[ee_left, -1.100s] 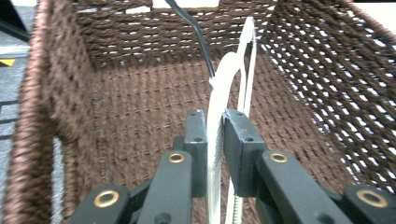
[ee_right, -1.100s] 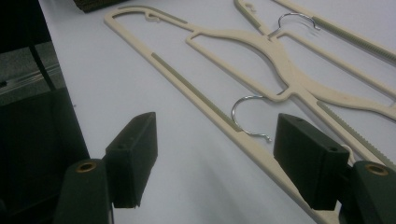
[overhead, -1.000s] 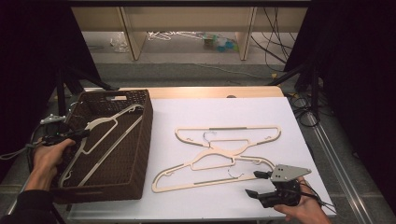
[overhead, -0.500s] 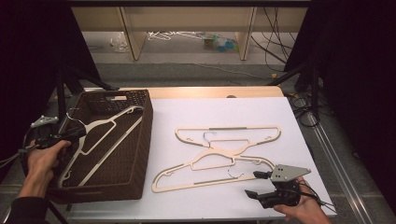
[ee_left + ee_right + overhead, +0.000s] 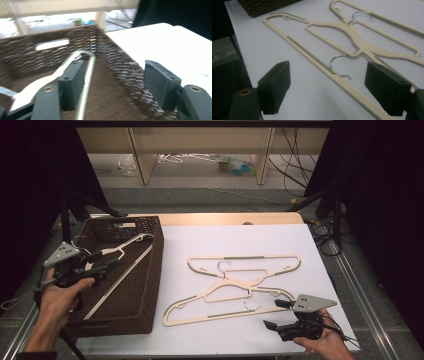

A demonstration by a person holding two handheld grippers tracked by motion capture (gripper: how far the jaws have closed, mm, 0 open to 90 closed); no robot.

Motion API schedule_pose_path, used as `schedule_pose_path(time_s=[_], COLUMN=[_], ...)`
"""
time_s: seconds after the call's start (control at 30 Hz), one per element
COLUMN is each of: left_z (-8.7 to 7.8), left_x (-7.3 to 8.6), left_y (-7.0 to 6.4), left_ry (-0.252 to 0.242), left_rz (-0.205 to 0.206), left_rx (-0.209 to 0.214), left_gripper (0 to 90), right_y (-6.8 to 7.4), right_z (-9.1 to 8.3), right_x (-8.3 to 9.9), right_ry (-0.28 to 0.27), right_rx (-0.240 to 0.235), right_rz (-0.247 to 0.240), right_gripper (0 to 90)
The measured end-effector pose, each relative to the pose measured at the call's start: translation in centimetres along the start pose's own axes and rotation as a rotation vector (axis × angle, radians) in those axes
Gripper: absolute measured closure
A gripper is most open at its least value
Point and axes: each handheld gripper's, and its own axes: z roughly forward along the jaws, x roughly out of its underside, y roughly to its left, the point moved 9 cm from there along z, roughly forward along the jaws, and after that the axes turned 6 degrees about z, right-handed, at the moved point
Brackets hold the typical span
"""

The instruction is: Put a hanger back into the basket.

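A brown wicker basket (image 5: pixel 156 270) stands at the table's left, and a cream hanger (image 5: pixel 120 282) lies slanted inside it. My left gripper (image 5: pixel 107 261) hovers open over the basket's left side. In the left gripper view the gripper (image 5: pixel 116 75) is empty, and the hanger's metal hook (image 5: pixel 90 62) lies just beside its left jaw. Two more cream hangers, a near one (image 5: pixel 200 316) and a far one (image 5: pixel 245 257), lie overlapping on the white table. My right gripper (image 5: pixel 272 314) rests open at the front right. The near hanger's hook (image 5: pixel 339 58) lies ahead of this gripper (image 5: pixel 329 85).
The white tabletop (image 5: pixel 260 237) runs from the basket to the right edge. Dark curtains flank the table. A wooden shelf frame (image 5: pixel 145 155) and cables on the floor lie beyond the far edge. The basket's wall (image 5: pixel 112 57) has a handle slot.
My left gripper has shifted slightly over the basket's left side. The hanger in the basket, the two hangers on the table and my right gripper stay where they were.
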Motion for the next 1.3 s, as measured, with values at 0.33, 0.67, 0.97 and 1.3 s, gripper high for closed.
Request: schedule_pose_path(time_s=[0.33, 0.67, 0.97, 1.3], left_z=[0.1, 0.9, 1.8, 2.9], left_x=[-0.5, 0.2, 1.4, 3.4], left_y=[-7.7, -15.8, -18.7, -20.6], left_ry=[-0.003, -0.014, -0.039, -0.027], left_rz=[0.093, 0.202, 0.162, 0.172], left_rx=[0.136, 0.299, 0.343, 0.356], left_gripper=[26.6, 23.6, 22.3, 16.1], right_y=[0.1, 0.2, 0.4, 0.5], right_z=[-0.1, 0.1, 0.3, 0.5], right_x=[-0.2, -0.3, -0.4, -0.4], right_ry=[-0.009, -0.020, -0.017, -0.011], right_rx=[0.007, 0.007, 0.001, -0.007], right_rz=[0.004, -0.008, -0.009, -0.019], right_gripper=[22.0, 21.9, 21.9, 21.9])
